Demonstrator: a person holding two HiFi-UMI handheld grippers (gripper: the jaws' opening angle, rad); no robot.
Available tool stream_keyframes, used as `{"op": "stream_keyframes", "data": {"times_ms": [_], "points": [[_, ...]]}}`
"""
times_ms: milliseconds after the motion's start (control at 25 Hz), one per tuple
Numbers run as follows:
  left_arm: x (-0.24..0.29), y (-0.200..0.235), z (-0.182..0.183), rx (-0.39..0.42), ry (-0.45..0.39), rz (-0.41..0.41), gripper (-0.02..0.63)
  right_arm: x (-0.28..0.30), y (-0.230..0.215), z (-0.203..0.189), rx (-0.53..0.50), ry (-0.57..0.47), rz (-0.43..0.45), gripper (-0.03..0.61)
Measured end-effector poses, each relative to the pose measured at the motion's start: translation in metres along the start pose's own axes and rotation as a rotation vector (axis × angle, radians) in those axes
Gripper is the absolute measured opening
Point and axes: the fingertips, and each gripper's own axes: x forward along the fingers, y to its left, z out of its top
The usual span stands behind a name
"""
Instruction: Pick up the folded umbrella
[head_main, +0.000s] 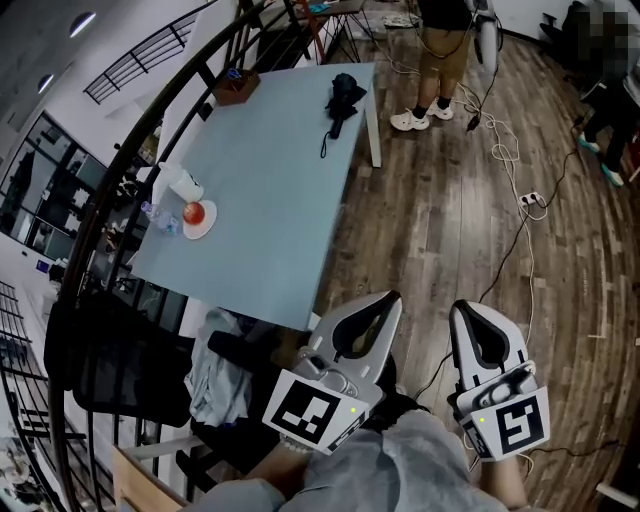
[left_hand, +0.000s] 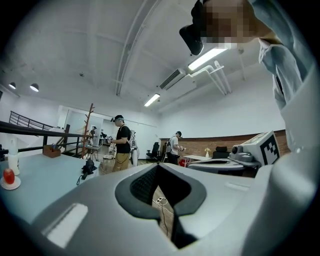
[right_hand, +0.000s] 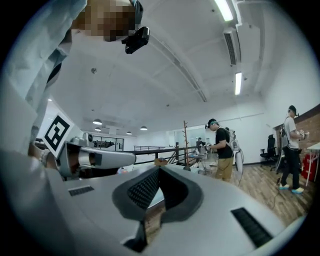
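Observation:
The folded black umbrella (head_main: 343, 98) lies on the far end of the light blue table (head_main: 270, 230), its strap trailing toward me. The left gripper view shows the umbrella (left_hand: 89, 167) small and far off on the tabletop. My left gripper (head_main: 392, 297) and right gripper (head_main: 462, 306) are held side by side close to my body, over the wood floor to the right of the table's near corner. Both point toward the far end of the room and are far short of the umbrella. In their own views the left gripper (left_hand: 159, 166) and the right gripper (right_hand: 160, 169) are shut with nothing held.
A red apple on a plate (head_main: 195, 213), a white cup (head_main: 185, 183) and a brown box (head_main: 236, 88) stand along the table's left side. A person (head_main: 440, 60) stands beyond the table. Cables and a power strip (head_main: 530, 198) cross the floor. A black chair (head_main: 130, 370) sits at left.

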Motion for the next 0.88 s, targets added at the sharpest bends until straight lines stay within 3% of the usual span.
{"op": "stream_keyframes", "data": {"times_ms": [280,600,760,880], "points": [[0.050,0.030,-0.001,-0.032,0.003,-0.050,0.000,0.041,-0.023,0.000,-0.030,-0.018,0.049,-0.003],[0.112,0.088,0.007,-0.052,0.018,-0.079,0.000,0.112,-0.081,0.007,-0.029,0.009,-0.070,-0.003],[0.140,0.113,0.019,-0.046,0.005,-0.111,0.000,0.143,-0.097,0.018,-0.026,-0.023,-0.070,-0.003],[0.157,0.132,0.025,-0.045,0.004,-0.120,0.000,0.163,-0.117,0.012,-0.044,0.038,-0.121,-0.003]]}}
